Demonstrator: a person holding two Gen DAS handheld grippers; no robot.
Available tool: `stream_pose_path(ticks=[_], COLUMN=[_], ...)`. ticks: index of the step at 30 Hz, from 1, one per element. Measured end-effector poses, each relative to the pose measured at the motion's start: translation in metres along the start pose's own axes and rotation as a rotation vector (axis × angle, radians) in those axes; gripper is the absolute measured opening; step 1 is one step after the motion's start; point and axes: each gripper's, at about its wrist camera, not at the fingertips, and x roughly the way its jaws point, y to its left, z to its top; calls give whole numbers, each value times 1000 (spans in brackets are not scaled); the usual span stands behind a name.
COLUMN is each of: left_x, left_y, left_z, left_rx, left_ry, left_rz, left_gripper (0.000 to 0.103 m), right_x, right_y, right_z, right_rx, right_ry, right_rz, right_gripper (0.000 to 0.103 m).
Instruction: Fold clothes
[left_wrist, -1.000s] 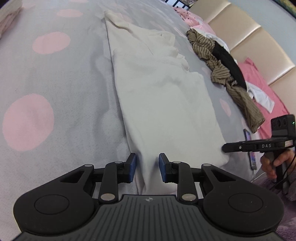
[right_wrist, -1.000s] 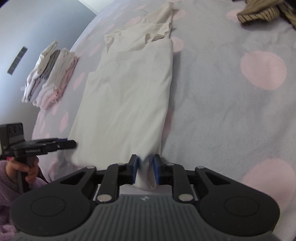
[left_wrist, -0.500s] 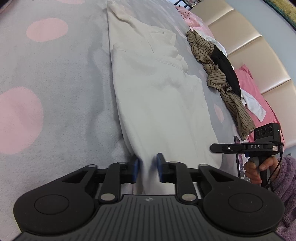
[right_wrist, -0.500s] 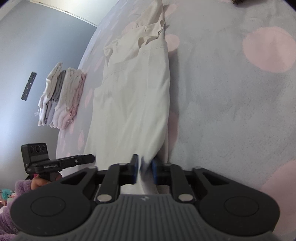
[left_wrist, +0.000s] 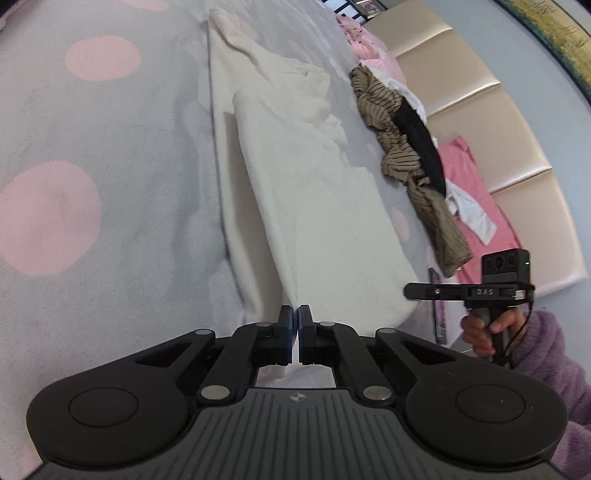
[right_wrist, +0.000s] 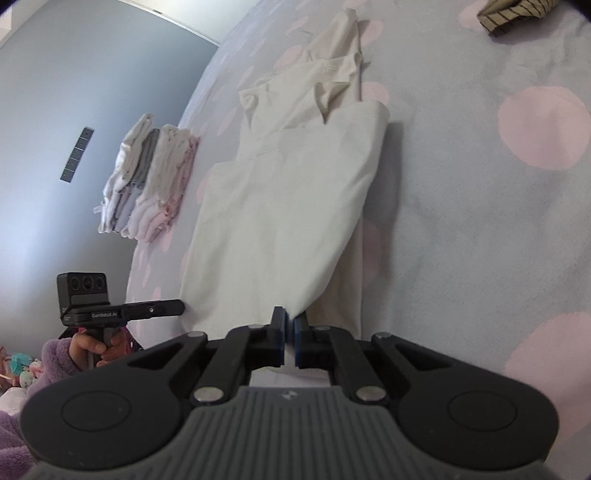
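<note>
A cream garment (left_wrist: 310, 206) lies stretched out on a grey bed cover with pink dots (left_wrist: 92, 155). Its long axis runs from the bottom centre of the left wrist frame up toward the top, leaning slightly left; the wide hem end is nearest the camera and the rumpled, narrower end, with a twisted sleeve, points to the upper part of the frame. In the right wrist frame the same garment (right_wrist: 288, 206) runs from bottom centre to the upper middle, one long edge folded over on itself.

The left tongs (left_wrist: 296, 314) are pressed together, pinching the near hem corner, and the cloth rises in a ridge from them. The right tongs (right_wrist: 289, 319) are likewise pinched on the other near corner of the hem.

At the right of the left wrist frame lies a heap of unfolded clothes (left_wrist: 406, 147), brown striped, black, white and pink, beside a padded headboard (left_wrist: 491, 122). At the left of the right wrist frame sits a stack of folded clothes (right_wrist: 147, 181).
</note>
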Motion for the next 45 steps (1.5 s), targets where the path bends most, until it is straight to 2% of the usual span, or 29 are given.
stream_pose_path(ticks=[2, 9, 15, 16, 17, 18, 19, 24, 28, 30, 31, 32, 38, 42, 45], left_x=[3, 14, 31, 31, 30, 28, 27, 26, 32, 34, 33, 30, 1, -6, -1], left_y=[3, 0, -7, -7, -8, -8, -8, -7, -6, -6, -5, -4, -6, -10, -10], left_z=[0, 5, 8, 9, 8, 7, 6, 3, 5, 5, 5, 5, 4, -2, -8], left_rx=[-4, 11, 40, 38, 35, 33, 31, 34, 28, 31, 23, 10, -6, -1, -6], left_ry=[-6, -42, -4, -1, 0, 3, 7, 8, -3, 0, -4, -9, -36, 6, 51], left_rz=[27, -24, 39, 45, 54, 72, 89, 68, 51, 60, 53, 34, -66, -91, -77], left_gripper=[1, 1, 2, 3, 8, 16, 19, 22, 19, 3, 2, 0, 0, 0, 0], right_x=[4, 10, 13, 13, 12, 11, 10, 10, 12, 12, 11, 9, -8, -12, -12], right_y=[-2, -5, -4, -4, -5, -5, -6, -11, -10, -9, -8, -7, -3, 2, 6], right_z=[0, -1, 0, 0, 0, -1, -1, -1, 1, 2, 3, 3, 3, 1, -3], right_rx=[1, 10, 3, 2, 2, 5, 7, 16, 7, 2, -2, -7, -19, -30, -40], right_ry=[8, 17, 26, 25, 24, 22, 20, 24, 33, 34, 33, 29, 2, 27, 69], right_rz=[-9, -24, -35, -38, -39, -39, -39, -43, -51, -57, -58, -53, 0, 20, 14], right_gripper=[5, 9, 14, 14, 15, 15, 16, 16, 16, 14, 6, 6, 5, 5, 5])
